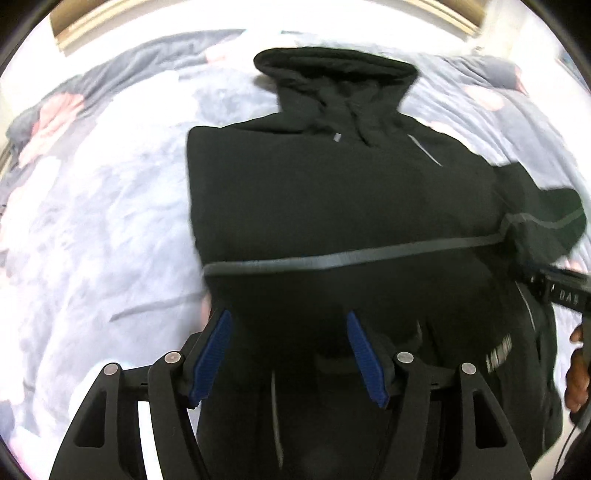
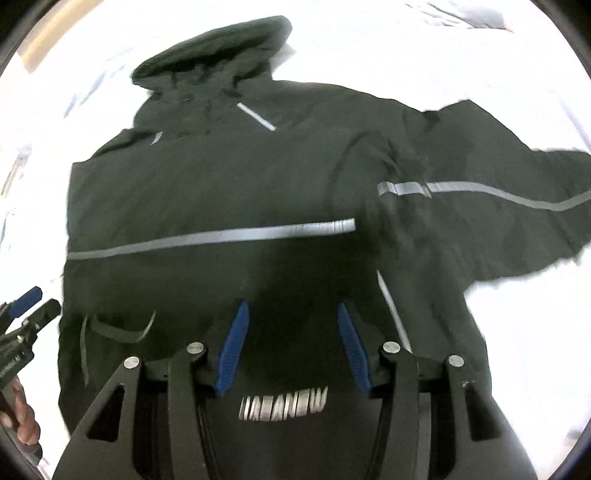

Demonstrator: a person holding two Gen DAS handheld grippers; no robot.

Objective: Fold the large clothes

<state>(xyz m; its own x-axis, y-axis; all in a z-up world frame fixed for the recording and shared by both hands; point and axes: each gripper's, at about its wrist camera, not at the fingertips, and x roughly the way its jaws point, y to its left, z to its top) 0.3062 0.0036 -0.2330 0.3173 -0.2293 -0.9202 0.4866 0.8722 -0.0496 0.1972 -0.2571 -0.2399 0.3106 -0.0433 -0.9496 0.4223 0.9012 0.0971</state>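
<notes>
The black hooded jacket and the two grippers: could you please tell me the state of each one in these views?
Black hooded jacket: lies spread on the bed, hood away from the cameras.
Its left side: straight edge, no sleeve showing there.
Its right sleeve: spread out to the side, not folded in.
Left gripper: open, above the jacket's lower part, holding nothing.
Right gripper: open, above the jacket's lower part, holding nothing.
Floral bedcover: rumpled under the jacket.

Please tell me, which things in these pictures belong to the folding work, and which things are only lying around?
Part of the job:
- black hooded jacket, spread flat, one sleeve still out to the side
- left gripper, open
- right gripper, open

Only lying around:
- grey flowered bedcover under the jacket
- wooden bed frame at the far end
</notes>
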